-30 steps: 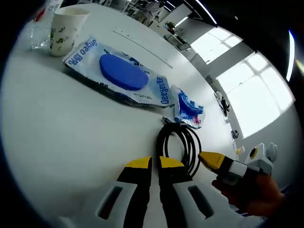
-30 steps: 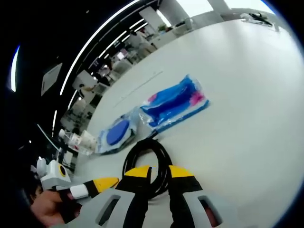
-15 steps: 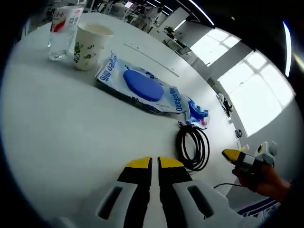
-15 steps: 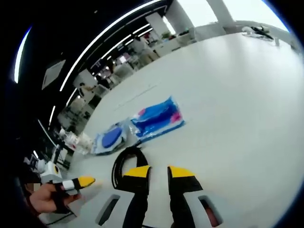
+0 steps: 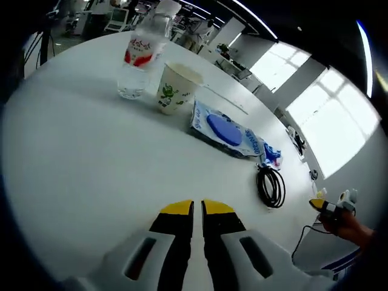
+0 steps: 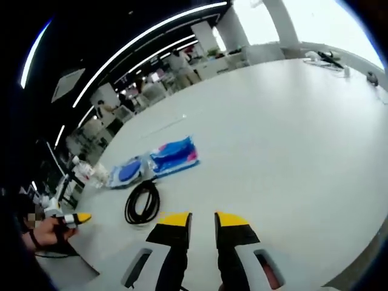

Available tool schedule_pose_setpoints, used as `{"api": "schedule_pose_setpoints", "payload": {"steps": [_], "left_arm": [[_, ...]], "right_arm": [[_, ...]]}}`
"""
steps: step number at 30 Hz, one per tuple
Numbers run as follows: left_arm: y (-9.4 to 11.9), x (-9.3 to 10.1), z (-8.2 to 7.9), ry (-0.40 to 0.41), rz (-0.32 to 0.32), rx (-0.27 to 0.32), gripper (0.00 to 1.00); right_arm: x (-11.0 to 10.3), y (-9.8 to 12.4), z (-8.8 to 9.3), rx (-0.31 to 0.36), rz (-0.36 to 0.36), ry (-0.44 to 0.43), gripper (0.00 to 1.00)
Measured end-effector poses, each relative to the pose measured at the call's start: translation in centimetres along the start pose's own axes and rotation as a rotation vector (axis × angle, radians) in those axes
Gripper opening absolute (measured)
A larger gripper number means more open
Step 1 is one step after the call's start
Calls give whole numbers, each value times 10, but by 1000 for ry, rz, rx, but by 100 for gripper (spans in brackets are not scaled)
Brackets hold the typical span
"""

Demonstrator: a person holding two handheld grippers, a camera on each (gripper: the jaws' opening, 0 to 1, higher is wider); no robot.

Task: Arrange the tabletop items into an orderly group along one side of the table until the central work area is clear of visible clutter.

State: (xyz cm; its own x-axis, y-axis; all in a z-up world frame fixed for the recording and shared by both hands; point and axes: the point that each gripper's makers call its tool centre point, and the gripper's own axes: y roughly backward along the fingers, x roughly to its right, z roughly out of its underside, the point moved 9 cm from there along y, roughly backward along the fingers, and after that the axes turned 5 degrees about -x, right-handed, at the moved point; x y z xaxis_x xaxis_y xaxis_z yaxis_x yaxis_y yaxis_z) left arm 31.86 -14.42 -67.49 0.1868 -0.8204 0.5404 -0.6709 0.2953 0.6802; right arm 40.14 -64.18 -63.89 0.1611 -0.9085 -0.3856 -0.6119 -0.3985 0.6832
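Observation:
A row of items lies on the white table (image 5: 73, 163): a water bottle (image 5: 142, 57), a paper cup (image 5: 176, 89), a clear pack holding a blue disc (image 5: 227, 128), a small blue-and-pink pack (image 5: 271, 156) and a coiled black cable (image 5: 271, 187). My left gripper (image 5: 197, 209) is shut with nothing in it, well back from the row. In the right gripper view the cable (image 6: 142, 201), the blue-and-pink pack (image 6: 174, 154) and the disc pack (image 6: 125, 171) lie ahead to the left. My right gripper (image 6: 202, 219) stands slightly open and holds nothing, a short way from the cable.
A hand holds the right gripper (image 5: 327, 206) past the table's right edge in the left gripper view. The left gripper's yellow tip (image 6: 79, 217) shows at the left in the right gripper view. Bare table (image 6: 291, 139) stretches wide to the right. Office desks stand behind.
Both grippers have drawn back from the items, which now look smaller and farther. The cable stays on the table beside the packs. The bottle and cup have come fully into the left gripper view.

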Motion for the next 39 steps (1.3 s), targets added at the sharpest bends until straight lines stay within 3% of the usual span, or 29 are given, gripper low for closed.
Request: {"api": "schedule_pose_setpoints", "payload": {"steps": [9, 15, 19, 24, 27, 31, 39], "left_arm": [[46, -28, -7, -49, -32, 30, 3], [77, -45, -17, -133, -74, 42, 9], [95, -49, -27, -202, -90, 59, 15], [108, -45, -41, -239, -73, 99, 22], [109, -38, -50, -275, -47, 128, 25], [107, -30, -56, -254, -3, 143, 33], [107, -25, -60, -333, -29, 147, 38]], "right_arm": [[18, 38, 8, 28, 51, 15, 17], [8, 51, 7, 22, 43, 140, 26], [-13, 50, 6, -9, 19, 257, 33], [-47, 37, 4, 6, -44, 292, 41], [-67, 26, 3, -5, -69, 341, 45], [-89, 15, 1, -19, -98, 382, 49], [-122, -2, -5, -36, -143, 475, 54]]}}
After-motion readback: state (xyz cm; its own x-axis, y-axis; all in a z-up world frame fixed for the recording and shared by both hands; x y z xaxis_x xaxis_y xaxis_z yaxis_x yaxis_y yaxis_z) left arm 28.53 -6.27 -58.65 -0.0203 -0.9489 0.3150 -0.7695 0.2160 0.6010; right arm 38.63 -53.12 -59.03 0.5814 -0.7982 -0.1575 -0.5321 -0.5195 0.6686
